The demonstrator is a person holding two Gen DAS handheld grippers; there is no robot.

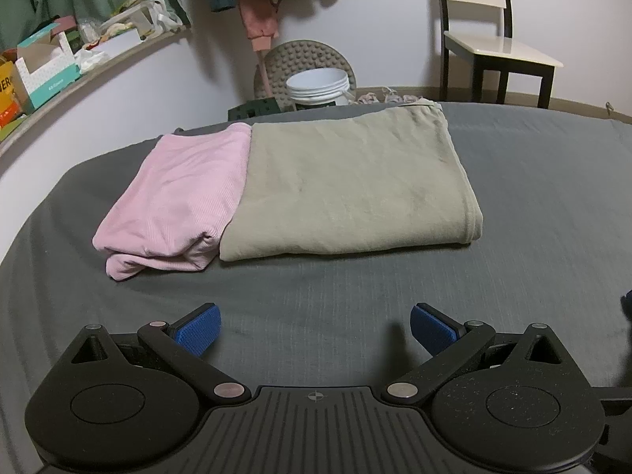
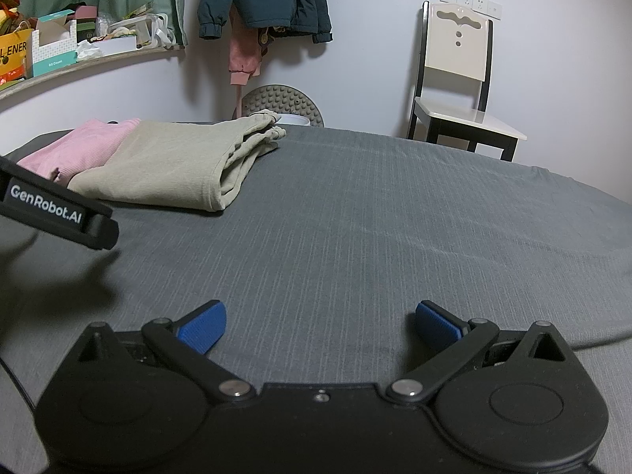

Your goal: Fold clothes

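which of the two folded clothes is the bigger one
The olive-green folded garment. It spreads much wider across the grey sheet than the pink ribbed folded garment touching its left edge.

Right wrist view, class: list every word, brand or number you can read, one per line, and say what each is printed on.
"GenRobot.AI" on the black body of the left gripper.
"ENER", cut off by the frame edge, on the yellow box on the shelf.
Small print on the teal and white box: too blurred to read.
Nothing is printed on the folded clothes.
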